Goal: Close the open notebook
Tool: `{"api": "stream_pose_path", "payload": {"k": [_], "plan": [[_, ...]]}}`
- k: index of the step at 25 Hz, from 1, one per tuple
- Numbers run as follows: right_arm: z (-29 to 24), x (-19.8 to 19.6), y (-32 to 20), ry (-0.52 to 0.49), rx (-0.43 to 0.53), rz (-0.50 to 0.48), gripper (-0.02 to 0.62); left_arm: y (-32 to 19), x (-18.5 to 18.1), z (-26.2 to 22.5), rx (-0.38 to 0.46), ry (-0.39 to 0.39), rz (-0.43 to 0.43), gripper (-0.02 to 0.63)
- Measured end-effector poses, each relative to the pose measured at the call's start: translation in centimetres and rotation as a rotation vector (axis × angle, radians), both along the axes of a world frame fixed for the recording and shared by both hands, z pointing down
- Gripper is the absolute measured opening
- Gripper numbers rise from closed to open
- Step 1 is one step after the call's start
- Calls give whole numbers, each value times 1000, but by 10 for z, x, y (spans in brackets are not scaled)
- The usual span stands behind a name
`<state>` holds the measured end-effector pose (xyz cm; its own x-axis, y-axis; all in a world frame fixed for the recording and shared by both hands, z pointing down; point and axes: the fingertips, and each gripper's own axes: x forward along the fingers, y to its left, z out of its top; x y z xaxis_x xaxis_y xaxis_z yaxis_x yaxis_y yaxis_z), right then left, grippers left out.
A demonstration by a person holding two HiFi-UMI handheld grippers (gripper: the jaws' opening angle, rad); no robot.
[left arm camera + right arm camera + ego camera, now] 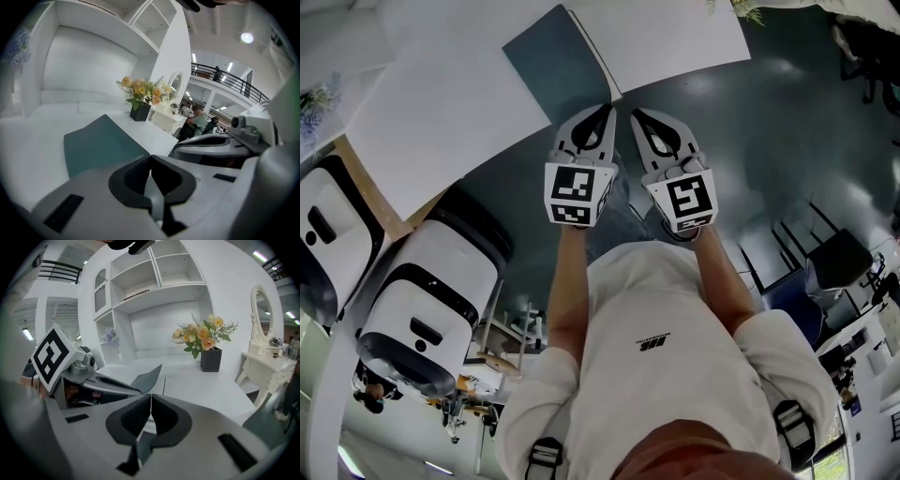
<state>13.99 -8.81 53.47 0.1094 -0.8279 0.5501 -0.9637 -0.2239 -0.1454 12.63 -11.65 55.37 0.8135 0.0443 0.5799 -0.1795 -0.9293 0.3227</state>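
The left gripper (602, 112) and the right gripper (637, 116) are being held side by side in front of a person's chest. Their tips are being pointed at the near edge of a white table (441, 112). A marker cube (578, 194) is being shown on the back of each.

In the left gripper view the two dark pads (136, 176) are being pressed together along a thin seam, with nothing caught between them. The same is being shown in the right gripper view. Both tongs are narrow and empty.

The notebook (572, 56) is lying open on the table, just ahead of the tips. Its teal cover (101, 145) is spread out to the left and a white page (675, 37) to the right. The fold between them is running roughly toward the gap between the grippers. From the head view it cannot be told whether either tip is touching the near corner. In the gripper views the notebook is being seen ahead of and below the jaws.

Farther back on the table, flowers (202, 336) are being held in a dark square vase (210, 360), well apart from the notebook. White shelves (154, 275) are rising behind the table. An oval mirror (262, 305) is standing off to the right.
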Motion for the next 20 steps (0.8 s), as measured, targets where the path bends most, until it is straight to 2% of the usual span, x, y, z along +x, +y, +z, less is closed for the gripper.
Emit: {"api": "stream_pose_path", "payload": {"k": [20], "plan": [[28, 18, 7, -27, -38, 60, -2, 10, 18, 37, -21, -60, 83, 0]]}}
